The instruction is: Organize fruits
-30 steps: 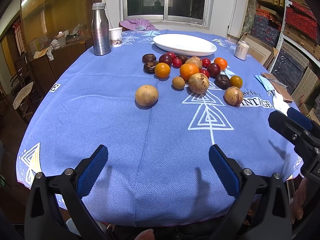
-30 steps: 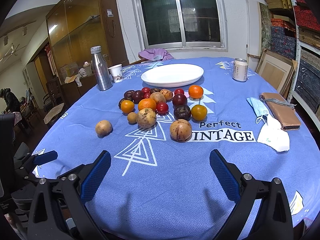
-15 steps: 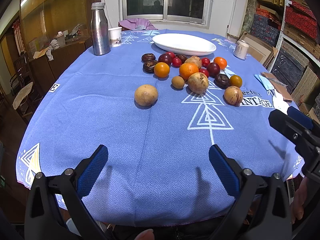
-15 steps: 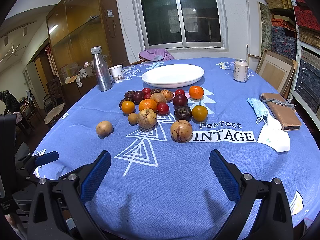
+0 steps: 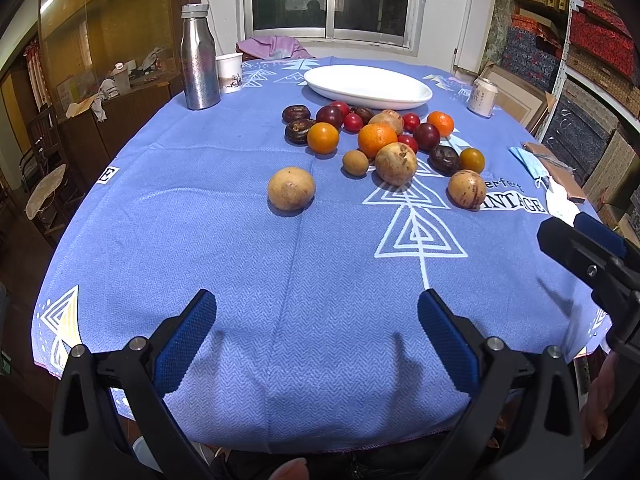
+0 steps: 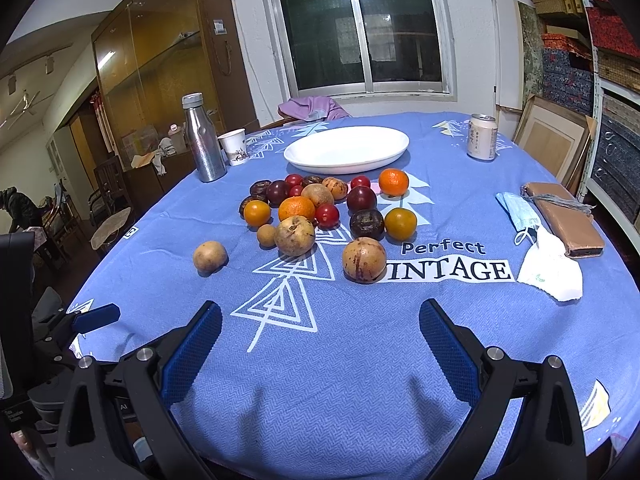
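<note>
Fruits (image 6: 320, 212) are sitting in a loose cluster on the blue cloth of the desk (image 6: 360, 360), just in front of the white oval plate (image 6: 347, 148), which is lying bare at the far side. Oranges, red plums and dark round ones are crowding together there, while one tan fruit (image 5: 291, 188) is lying apart on the left and a speckled brown one (image 6: 364, 259) is resting beside the printed lettering. Left tool (image 5: 316, 340) is hovering low over the near edge, fingers spread wide and gripping nothing. Right tool (image 6: 320, 344) is doing the same, its blue pads (image 6: 448, 352) gaping over the triangle pattern. A steel bottle (image 6: 202, 140) and a paper cup (image 6: 234, 146) are standing at the far left, a drink can (image 6: 482, 137) at the far right, and a face mask (image 6: 520, 216) is lying next to a brown wallet (image 6: 564, 220).
</note>
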Motion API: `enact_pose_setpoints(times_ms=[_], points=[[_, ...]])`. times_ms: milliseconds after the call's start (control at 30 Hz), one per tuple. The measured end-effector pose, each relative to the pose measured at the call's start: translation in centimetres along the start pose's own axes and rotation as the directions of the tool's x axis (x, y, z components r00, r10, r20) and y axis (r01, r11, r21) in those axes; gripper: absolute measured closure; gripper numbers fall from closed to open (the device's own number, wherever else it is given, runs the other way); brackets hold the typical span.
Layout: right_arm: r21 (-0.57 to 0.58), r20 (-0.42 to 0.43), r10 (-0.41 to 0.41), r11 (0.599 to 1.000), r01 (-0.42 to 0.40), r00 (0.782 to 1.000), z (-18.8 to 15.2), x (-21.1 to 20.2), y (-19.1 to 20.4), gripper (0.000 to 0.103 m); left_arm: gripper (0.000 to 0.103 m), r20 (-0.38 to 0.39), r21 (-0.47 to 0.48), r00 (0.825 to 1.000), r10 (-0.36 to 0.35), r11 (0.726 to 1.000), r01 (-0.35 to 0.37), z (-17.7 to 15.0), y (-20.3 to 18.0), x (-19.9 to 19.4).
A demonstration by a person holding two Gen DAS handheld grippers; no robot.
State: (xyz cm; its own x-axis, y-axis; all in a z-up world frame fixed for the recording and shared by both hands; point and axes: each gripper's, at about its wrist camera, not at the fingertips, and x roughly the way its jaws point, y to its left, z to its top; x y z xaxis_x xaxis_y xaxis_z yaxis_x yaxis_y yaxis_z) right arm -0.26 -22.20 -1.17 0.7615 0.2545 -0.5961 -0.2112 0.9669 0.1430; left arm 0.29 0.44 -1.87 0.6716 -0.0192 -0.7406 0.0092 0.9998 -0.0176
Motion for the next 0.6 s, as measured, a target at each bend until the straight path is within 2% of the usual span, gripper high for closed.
enact_pose_setpoints(times_ms=[600], points=[[-0.014,-0.024,-0.011,1.000,0.011,1.000,-0.4,0.8,-0.6,0.003,0.004,-0.033,0.005,0.999,-0.001,1.000,0.001,-0.2,0.1,1.1]])
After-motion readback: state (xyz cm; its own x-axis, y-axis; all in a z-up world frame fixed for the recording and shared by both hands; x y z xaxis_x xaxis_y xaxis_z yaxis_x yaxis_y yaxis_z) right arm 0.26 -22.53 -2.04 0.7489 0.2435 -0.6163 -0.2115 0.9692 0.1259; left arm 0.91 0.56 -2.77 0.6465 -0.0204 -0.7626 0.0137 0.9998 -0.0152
